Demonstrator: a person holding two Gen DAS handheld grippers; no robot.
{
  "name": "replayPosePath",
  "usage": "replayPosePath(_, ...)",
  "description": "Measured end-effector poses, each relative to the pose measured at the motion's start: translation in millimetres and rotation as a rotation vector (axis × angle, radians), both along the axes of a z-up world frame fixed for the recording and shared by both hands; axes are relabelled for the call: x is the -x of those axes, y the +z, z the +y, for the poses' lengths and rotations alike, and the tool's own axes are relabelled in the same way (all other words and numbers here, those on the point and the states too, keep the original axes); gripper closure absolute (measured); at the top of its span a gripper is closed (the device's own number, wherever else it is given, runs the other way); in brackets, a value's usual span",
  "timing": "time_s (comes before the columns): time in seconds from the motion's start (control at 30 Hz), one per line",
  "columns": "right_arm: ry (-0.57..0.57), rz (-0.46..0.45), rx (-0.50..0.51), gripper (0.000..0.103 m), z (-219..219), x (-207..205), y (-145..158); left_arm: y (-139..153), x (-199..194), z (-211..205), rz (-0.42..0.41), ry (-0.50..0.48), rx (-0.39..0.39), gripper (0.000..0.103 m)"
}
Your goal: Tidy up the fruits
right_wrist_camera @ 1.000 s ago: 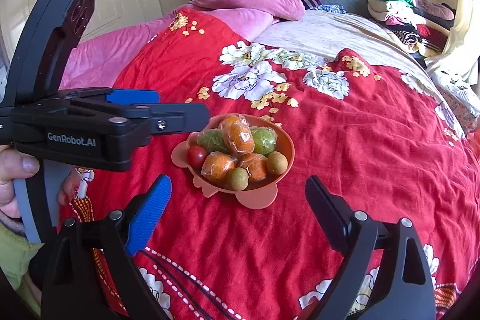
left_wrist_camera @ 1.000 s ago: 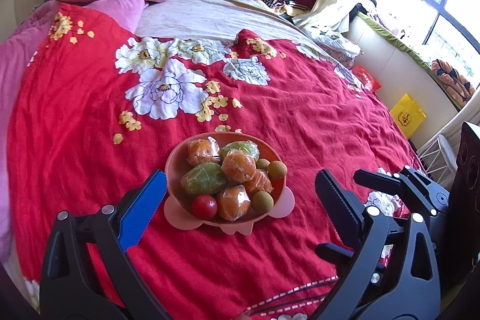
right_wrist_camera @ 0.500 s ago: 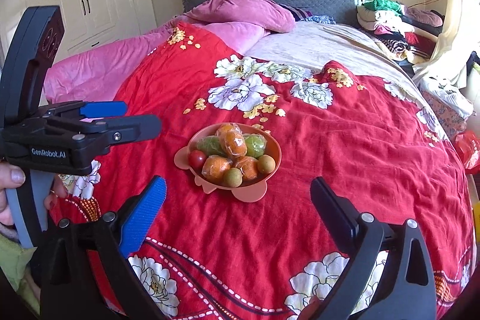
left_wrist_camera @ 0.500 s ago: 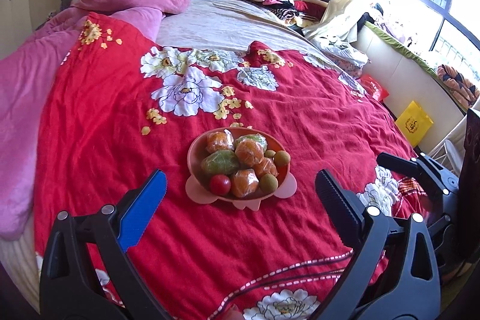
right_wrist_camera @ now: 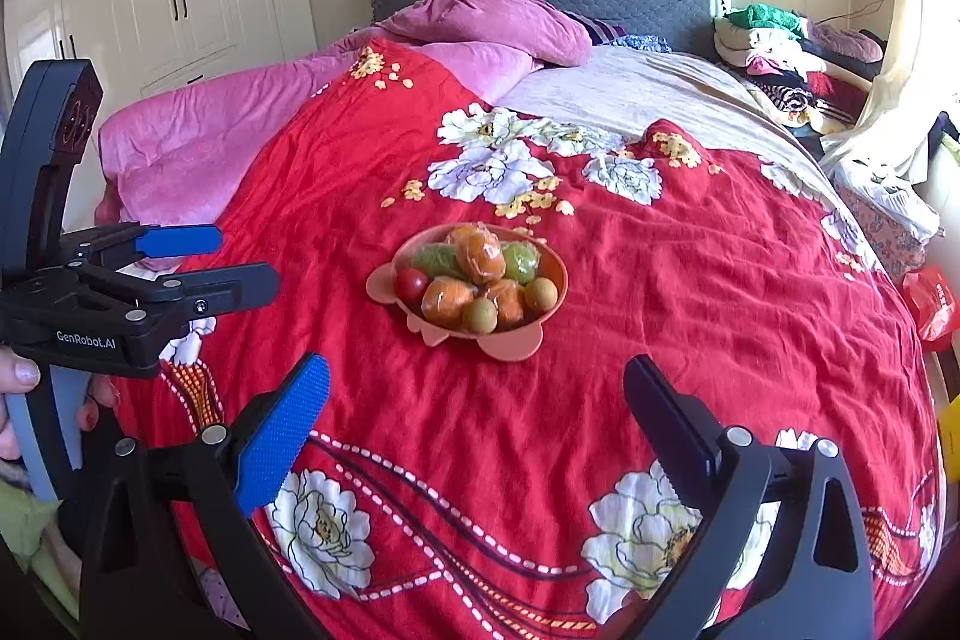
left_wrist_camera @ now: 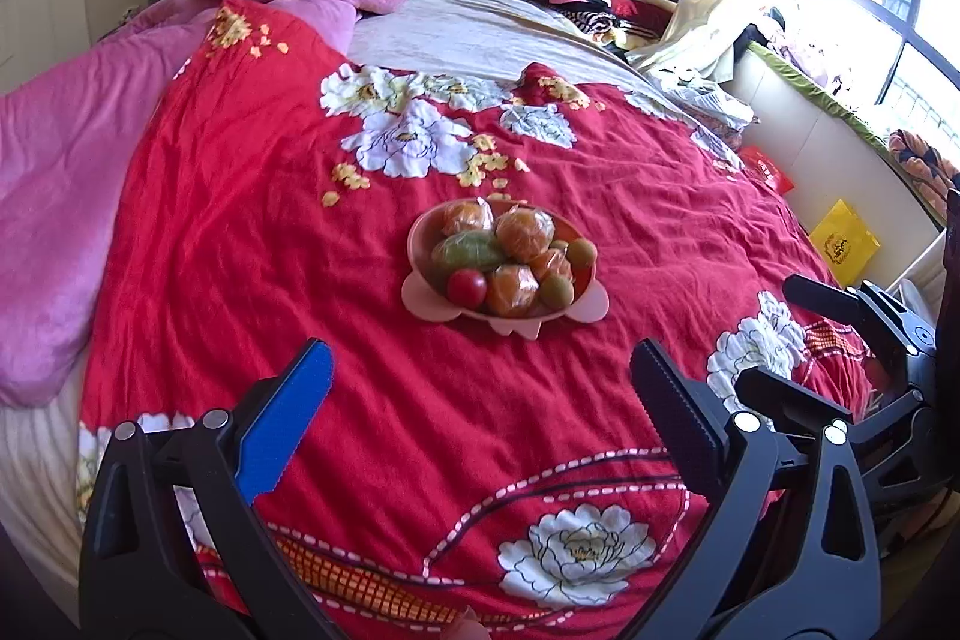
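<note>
Both grippers are drawing back from the salmon-pink plastic bowl of wrapped fruits (left_wrist_camera: 503,271), which is looking smaller and farther off than a second ago, and the right jaws have just been widening with nothing between them.

In the left wrist view, the left gripper (left_wrist_camera: 480,388) is hanging wide and empty over the red flowered quilt (left_wrist_camera: 240,232); the bowl is sitting mid-bed beyond it, heaped with film-wrapped oranges, green fruits and a red tomato (left_wrist_camera: 466,287), apparently gathered there already.

In the right wrist view, the right gripper (right_wrist_camera: 477,400) is gaping empty, the bowl (right_wrist_camera: 474,289) far ahead, the left gripper (right_wrist_camera: 198,259) at left, a person's hand (right_wrist_camera: 18,388) gripping its handle
</note>
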State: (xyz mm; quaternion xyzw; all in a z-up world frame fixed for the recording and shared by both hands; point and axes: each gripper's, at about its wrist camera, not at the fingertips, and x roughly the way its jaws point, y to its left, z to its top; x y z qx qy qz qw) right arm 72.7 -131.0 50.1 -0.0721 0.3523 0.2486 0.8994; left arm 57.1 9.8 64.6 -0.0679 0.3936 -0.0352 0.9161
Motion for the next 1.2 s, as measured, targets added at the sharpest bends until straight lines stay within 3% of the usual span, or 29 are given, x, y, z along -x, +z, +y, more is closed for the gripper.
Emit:
replayPosePath(0.53,-0.035,0.032,0.006,0.005,-7.0,14.1,-21.2,-33.2,25.1,0.9,0.054,0.035,0.002,0.01)
replayPosePath(1.2,-0.049,0.062,0.013,0.005,-3.5,16.3,-39.1,-44.3,25.8,-4.4,0.072,0.029,-0.005,0.01)
